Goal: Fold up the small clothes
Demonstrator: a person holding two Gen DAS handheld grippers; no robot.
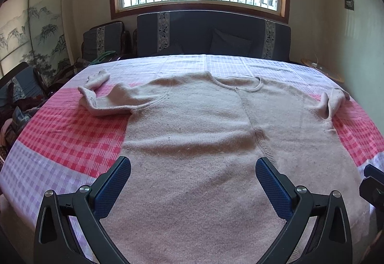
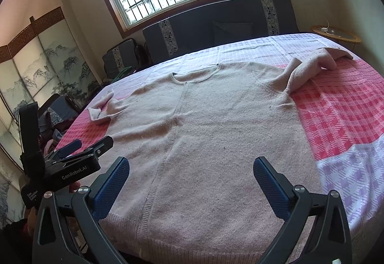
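A pale beige knit sweater (image 1: 192, 132) (image 2: 211, 124) lies spread flat on the table, neck hole toward the window. Its left sleeve (image 1: 100, 95) (image 2: 103, 107) is bunched and folded back on itself. The right sleeve (image 1: 333, 100) (image 2: 312, 62) is crumpled too. My left gripper (image 1: 193, 168) hovers open over the sweater's lower body, nothing between its blue pads. My right gripper (image 2: 190, 168) is open as well, above the hem area. In the right wrist view the left gripper (image 2: 81, 148) shows at the left edge, over the sweater's left side.
A pink, red and lilac checked cloth (image 1: 67, 144) (image 2: 348, 119) covers the table. Behind stands a dark sofa (image 1: 213, 38) under a barred window. A painted folding screen (image 1: 28, 31) and piled clothes are on the left. A small round wicker table (image 2: 336, 33) is at the far right.
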